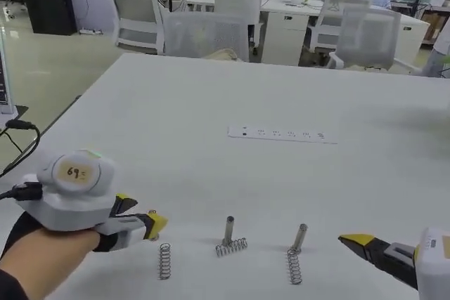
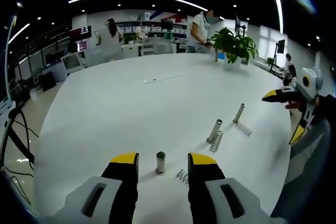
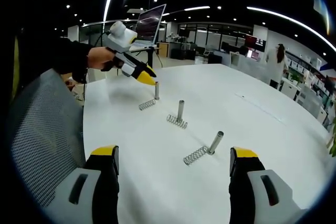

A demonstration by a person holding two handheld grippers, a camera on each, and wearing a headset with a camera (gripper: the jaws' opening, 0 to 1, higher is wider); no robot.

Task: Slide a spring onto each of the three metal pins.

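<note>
Three springs lie flat on the white table (image 1: 211,103): a left spring (image 1: 164,261), a middle spring (image 1: 232,246) and a right spring (image 1: 294,266). The middle pin (image 1: 228,230) and right pin (image 1: 300,237) stand bare, each with its spring at its foot. My left gripper (image 1: 140,213) is open, and in the left gripper view its jaws stand to either side of the left pin (image 2: 160,162), with the left spring (image 2: 182,177) just to the right. My right gripper (image 3: 173,153) is open wide and holds nothing, short of the right pin (image 3: 215,142).
A white power strip (image 1: 281,134) lies flat mid-table beyond the pins. Mesh chairs (image 1: 204,33) and desks with people stand past the far edge. A black cable (image 1: 21,145) hangs off the table's left side. A potted plant (image 2: 233,45) sits at one end.
</note>
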